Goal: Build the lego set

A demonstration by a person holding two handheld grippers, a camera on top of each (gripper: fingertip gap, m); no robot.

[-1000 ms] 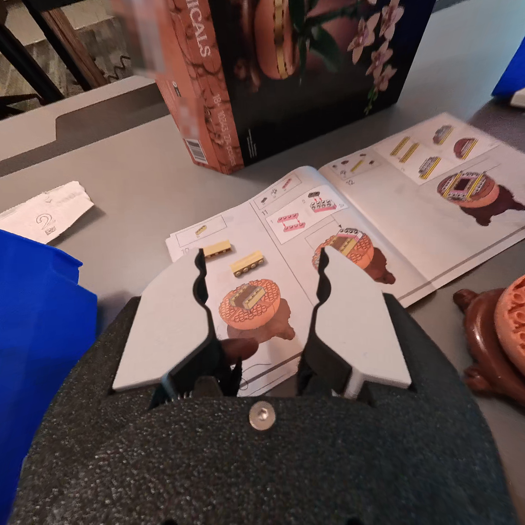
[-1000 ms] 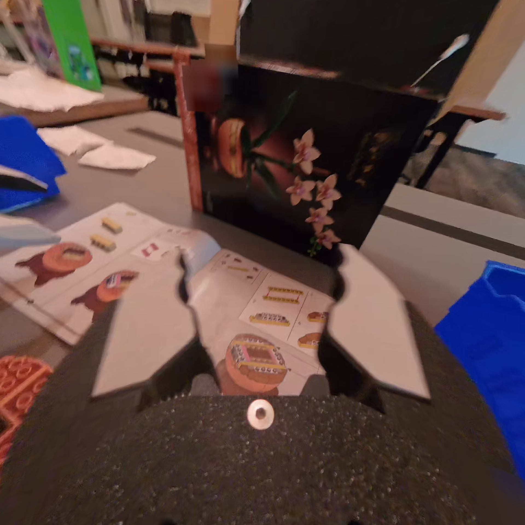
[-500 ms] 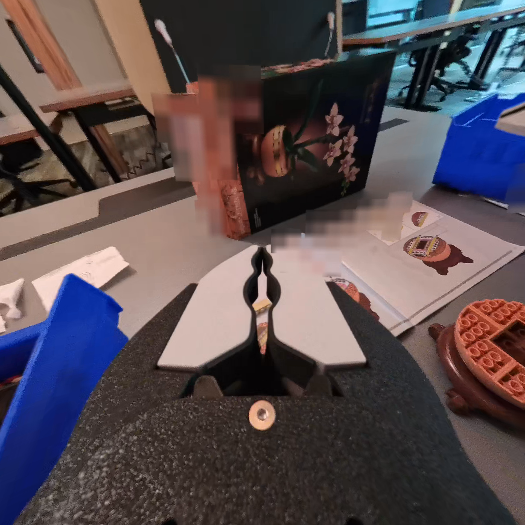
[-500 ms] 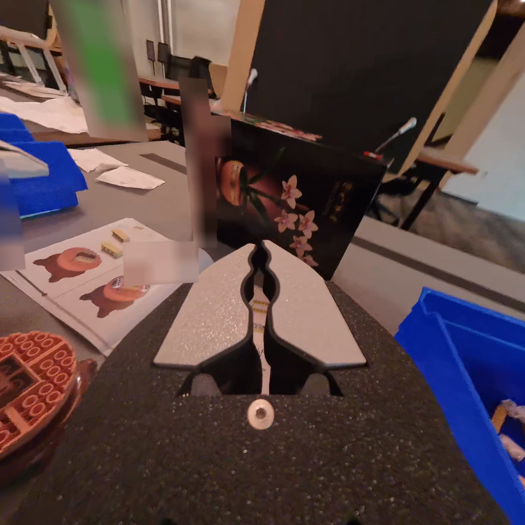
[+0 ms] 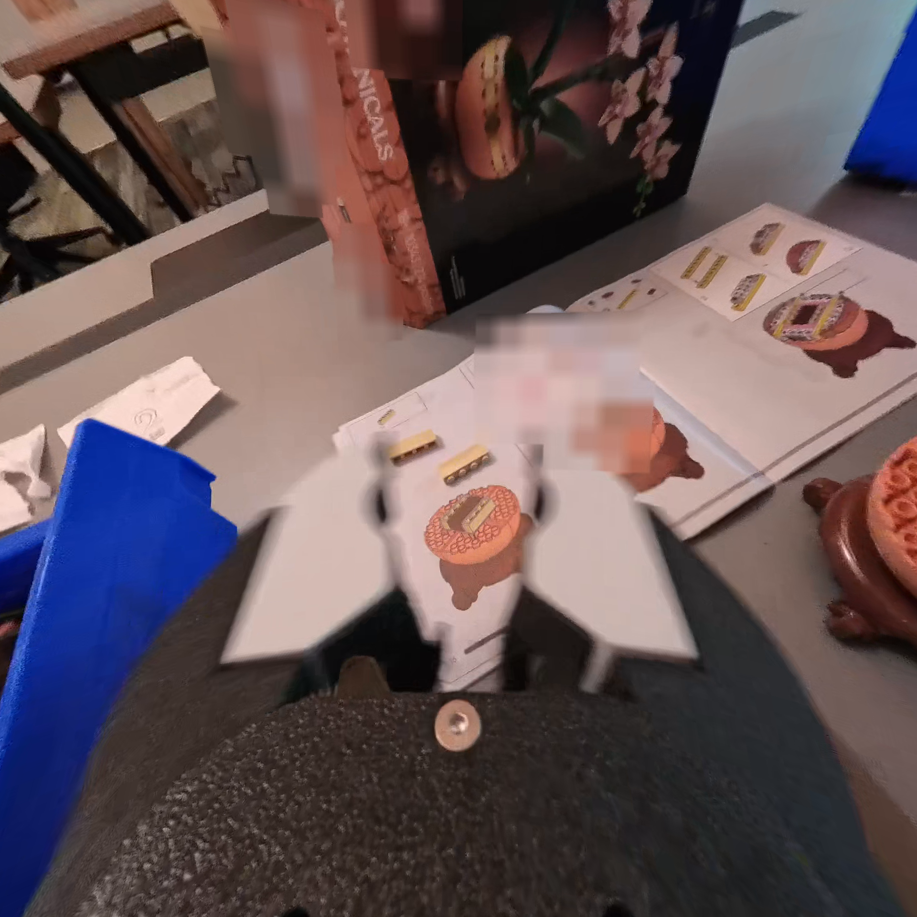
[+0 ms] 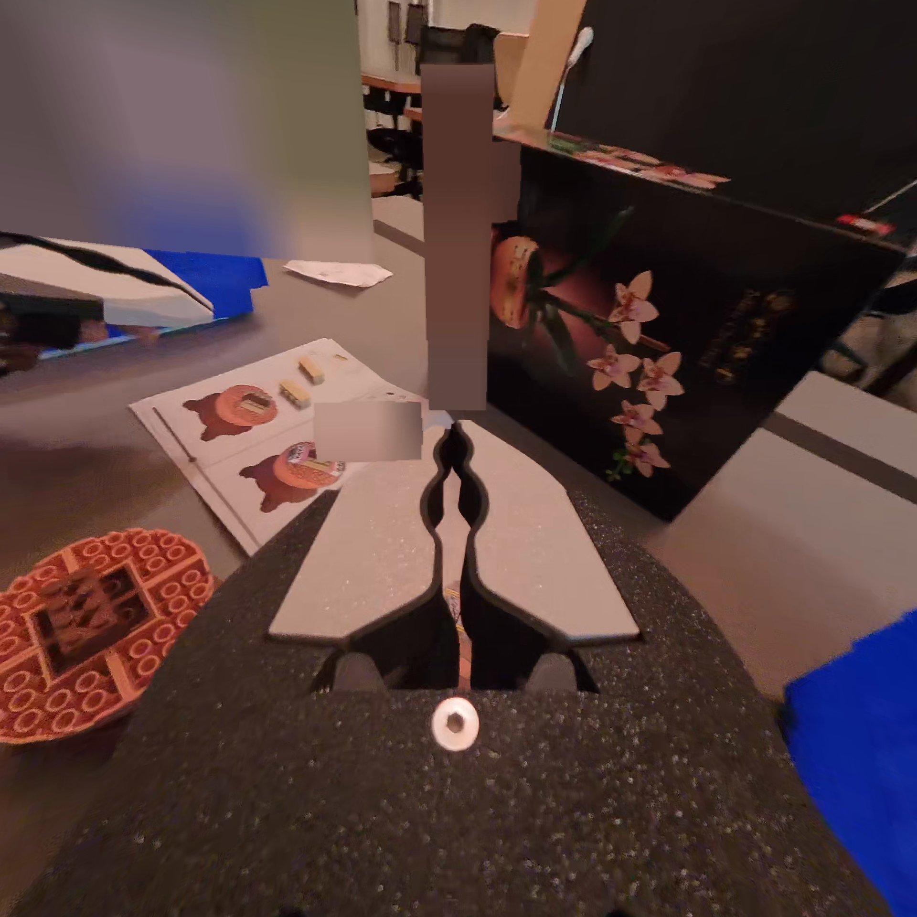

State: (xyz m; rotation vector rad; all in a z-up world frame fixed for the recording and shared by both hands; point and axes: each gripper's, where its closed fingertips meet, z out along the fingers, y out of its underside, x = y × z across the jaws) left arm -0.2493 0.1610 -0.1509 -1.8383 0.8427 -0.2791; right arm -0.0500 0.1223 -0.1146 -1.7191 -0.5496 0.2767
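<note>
Over the open instruction booklet (image 5: 744, 377), the left gripper (image 5: 459, 461) hovered with its fingers spread wide and nothing between them, its outline smeared by motion blur. Just past its fingertips, two small tan bricks (image 5: 414, 446) lay loose on the booklet's left page, side by side but apart, above a printed drawing of the round pot. To the left of that gripper rose the wall of a blue bin (image 5: 114, 546), and beyond the bin lay a torn white paper bag (image 5: 144, 412) on the grey table (image 5: 278, 347). To the right of the booklet, the partly built pot (image 5: 888, 546) sat on the table, an orange studded disc on a dark brown footed base.

In the right wrist view, the right gripper (image 6: 454, 431) had its fingers pressed together at the tips, with only wavy slits left between them; whether anything was pinched there could not be told. The pot's studded top (image 6: 94, 625) sat near its left side, showing a dark rectangular recess in the middle. The two tan bricks (image 6: 302, 382) appeared farther off on the booklet (image 6: 238, 471). Straight ahead and to the right stood the dark set box (image 6: 670, 347), upright on the table and printed with pink orchids. Another blue bin (image 6: 858, 744) showed at the right edge.
</note>
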